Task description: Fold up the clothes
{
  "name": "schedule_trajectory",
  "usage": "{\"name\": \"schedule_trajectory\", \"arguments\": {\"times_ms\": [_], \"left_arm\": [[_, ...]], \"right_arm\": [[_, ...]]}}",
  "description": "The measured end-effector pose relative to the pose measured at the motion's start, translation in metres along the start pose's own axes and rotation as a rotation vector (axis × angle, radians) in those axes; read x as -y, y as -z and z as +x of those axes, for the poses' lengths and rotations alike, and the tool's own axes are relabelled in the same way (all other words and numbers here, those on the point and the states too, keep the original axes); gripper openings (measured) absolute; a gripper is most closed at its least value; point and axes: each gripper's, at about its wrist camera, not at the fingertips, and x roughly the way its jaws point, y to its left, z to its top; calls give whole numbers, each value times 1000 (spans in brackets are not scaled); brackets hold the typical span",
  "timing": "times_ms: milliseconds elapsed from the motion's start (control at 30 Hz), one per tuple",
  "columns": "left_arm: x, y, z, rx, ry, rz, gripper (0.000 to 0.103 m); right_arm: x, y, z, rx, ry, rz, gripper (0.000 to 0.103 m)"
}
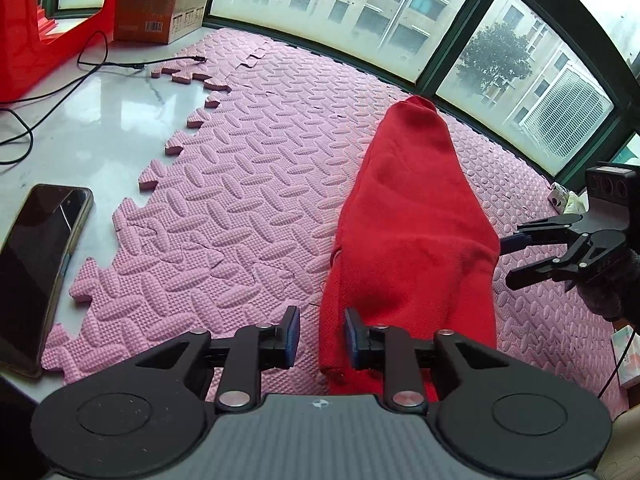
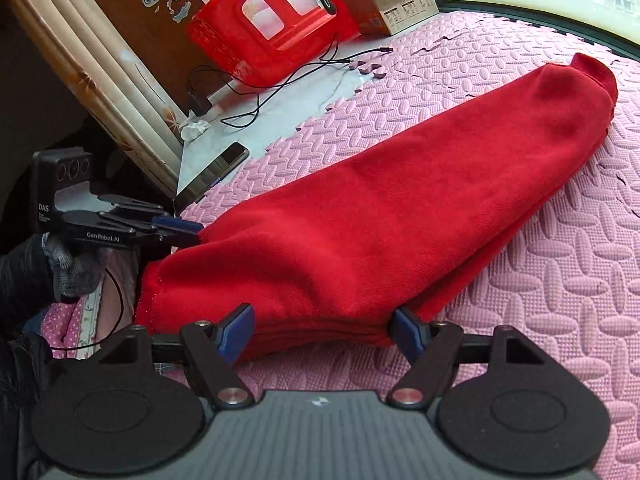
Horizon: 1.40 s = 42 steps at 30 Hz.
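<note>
A red garment (image 1: 408,240), folded lengthwise into a long narrow bundle, lies on the pink foam mat (image 1: 248,184); this garment serves as the landmark for all positions below. Its ribbed end (image 2: 596,72) points toward the window (image 1: 360,4), and its wider end lies nearest the two grippers.

The left gripper (image 1: 322,338) stands at the near end of the garment with its jaws parted. The right-hand blue pad (image 1: 352,334) overlaps the garment's edge, while the other pad is over bare mat; no cloth lies between the pads. In the right wrist view the same gripper (image 2: 182,230) appears at the garment's near corner, held by a gloved hand (image 2: 70,268); whether its tips touch the cloth cannot be told there.

The right gripper (image 2: 322,332) is spread wide along the garment's long side, with the stacked folded edge in the gap between its blue pads (image 2: 238,330). The pads do not press the cloth. In the left wrist view this gripper (image 1: 520,256) sits just beside the garment's side, jaws apart.

Beyond the garment on the left gripper's side, off the mat, a phone (image 1: 40,264) lies on the pale floor (image 1: 104,120). Farther from the garment, black cables (image 1: 92,64), a cardboard box (image 1: 160,8) and a red plastic stool (image 2: 272,28) stand near the window wall.
</note>
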Motion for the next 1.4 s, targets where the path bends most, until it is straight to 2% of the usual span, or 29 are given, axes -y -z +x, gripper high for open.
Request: {"name": "schedule_trajectory", "arguments": {"times_ms": [100, 200, 267, 400, 567, 633, 867, 967, 1100, 1233, 1400], "left_arm": [[4, -11, -12, 44, -2, 39, 23], [25, -23, -12, 72, 55, 130, 22], [41, -28, -4, 75, 96, 187, 16], [66, -28, 23, 46, 152, 274, 10], [83, -18, 42, -13, 216, 322, 10], [85, -11, 46, -34, 229, 329, 10], [81, 1, 45, -60, 238, 346, 11], [81, -5, 37, -31, 245, 344, 11], [81, -21, 44, -6, 218, 315, 11], [76, -28, 60, -23, 164, 280, 11], [65, -24, 67, -47, 101, 272, 9]], "right_arm": [[-9, 4, -4, -31, 39, -22, 75], [-16, 7, -15, -31, 93, -35, 75], [-21, 6, -24, 0, 137, -32, 74], [-34, -1, -35, 97, 232, -6, 67], [-52, -7, -12, 148, 314, -12, 57], [-59, -10, -2, 165, 345, -17, 56], [-80, 13, 29, 114, 416, -83, 54], [-91, 27, 33, 86, 476, -159, 54], [-103, 28, 33, 88, 512, -186, 54], [-111, 20, 29, 134, 476, -186, 54], [-106, 27, 42, 83, 439, -179, 54]]}}
